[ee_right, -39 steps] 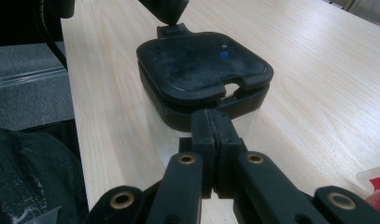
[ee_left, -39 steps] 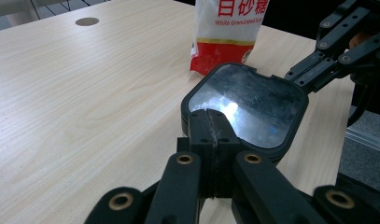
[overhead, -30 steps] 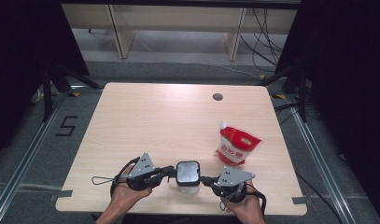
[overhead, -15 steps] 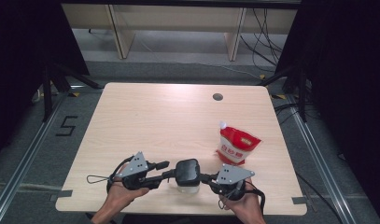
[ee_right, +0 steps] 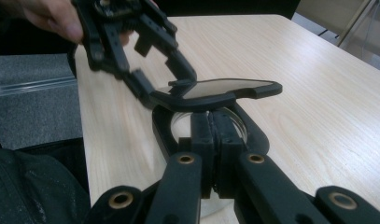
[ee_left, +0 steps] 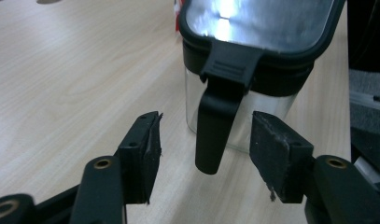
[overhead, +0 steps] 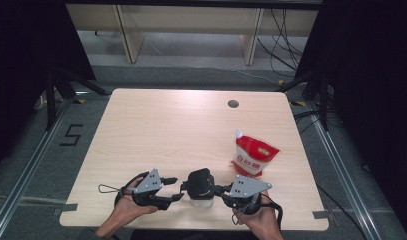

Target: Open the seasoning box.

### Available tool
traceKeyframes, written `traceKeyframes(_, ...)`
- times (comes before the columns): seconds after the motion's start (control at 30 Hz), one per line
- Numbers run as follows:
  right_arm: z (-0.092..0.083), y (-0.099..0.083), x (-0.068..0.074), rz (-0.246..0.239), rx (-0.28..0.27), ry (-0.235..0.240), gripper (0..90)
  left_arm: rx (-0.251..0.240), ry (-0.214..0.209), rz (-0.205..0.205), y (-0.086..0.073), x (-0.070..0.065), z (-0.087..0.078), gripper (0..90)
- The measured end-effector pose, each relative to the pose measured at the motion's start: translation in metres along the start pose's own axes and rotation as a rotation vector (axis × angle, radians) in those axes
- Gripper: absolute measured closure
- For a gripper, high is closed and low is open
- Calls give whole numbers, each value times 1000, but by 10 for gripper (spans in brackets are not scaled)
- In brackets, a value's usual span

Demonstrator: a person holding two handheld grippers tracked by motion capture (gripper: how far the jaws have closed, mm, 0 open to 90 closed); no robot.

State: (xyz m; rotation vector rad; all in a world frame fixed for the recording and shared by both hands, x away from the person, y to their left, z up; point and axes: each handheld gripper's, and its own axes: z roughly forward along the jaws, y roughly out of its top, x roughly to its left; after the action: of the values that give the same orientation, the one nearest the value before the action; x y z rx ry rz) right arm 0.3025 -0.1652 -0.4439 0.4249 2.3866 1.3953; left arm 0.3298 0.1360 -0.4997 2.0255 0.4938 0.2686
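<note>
A small clear jar (overhead: 201, 197) with a black lid (overhead: 200, 181) stands near the front edge of the wooden table (overhead: 181, 130), between the 2 grippers. The left gripper (overhead: 174, 189) sits just to the jar's left, held in the person's left hand (overhead: 128, 207); its jaws have just been opening and now stand apart. In the left gripper view the 2 pads (ee_left: 145, 149) flank the lid's black latch tab (ee_left: 214, 135), which hangs down the jar's clear side, and a gap shows on each side of the tab, so neither pad presses on it. The lid's glossy top (ee_left: 262, 23) fills the upper part of that view. The right gripper (overhead: 222, 191) reaches in from the jar's right, held in the right hand (overhead: 258, 220); in the right gripper view its 2 jaws are pressed together at the jar's black rim (ee_right: 201, 126), clamped on it, with the lid (ee_right: 215, 91) tilted up just beyond and the left gripper (ee_right: 152, 77) behind it. A red and white pouch (overhead: 253, 156) with a white cap stands on the table well to the right of the jar, beyond the right gripper. A round dark hole (overhead: 233, 104) marks the table's far side.
</note>
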Motion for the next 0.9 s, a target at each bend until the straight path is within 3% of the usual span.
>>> traceKeyframes(0.07, 0, 1, 1, 5, -1, 5, 897, 26, 0, 10, -1, -1, 3, 425)
traceKeyframes(0.13, 0, 2, 2, 9, 7, 9, 897, 21, -12, 2, -1, -1, 5, 437)
traceKeyframes(0.17, 0, 2, 3, 7, 4, 9, 896, 27, 1, 21, 0, 0, 5, 451)
traceKeyframes(0.23, 0, 4, 2, 2, 3, 8, 893, 27, -14, 33, 0, 0, 6, 481)
traceKeyframes(0.3, 0, 5, 3, -1, -1, 5, 893, 25, -28, 10, -1, 0, 7, 533)
traceKeyframes(0.33, 0, 5, 3, 8, 4, 11, 893, 40, -20, 30, -1, 1, 7, 559)
traceKeyframes(0.4, 0, 7, 3, -7, -1, 6, 893, 43, -18, 39, -1, 0, 7, 608)
traceKeyframes(0.5, 1, 9, 5, 10, -5, 2, 892, 44, -32, 51, -1, 0, 7, 683)
traceKeyframes(0.57, 2, 11, 5, -4, -7, 12, 893, 54, -13, 67, -1, 0, 6, 723)
traceKeyframes(0.73, 5, 14, 6, -14, -19, 13, 892, 56, 2, 48, 0, -3, 6, 737)
traceKeyframes(0.77, 6, 15, 7, -9, -20, 13, 893, 66, -3, 70, 0, -2, 6, 738)
traceKeyframes(0.9, 8, 19, 9, -20, -23, 15, 892, 67, 14, 57, 0, -5, 6, 739)
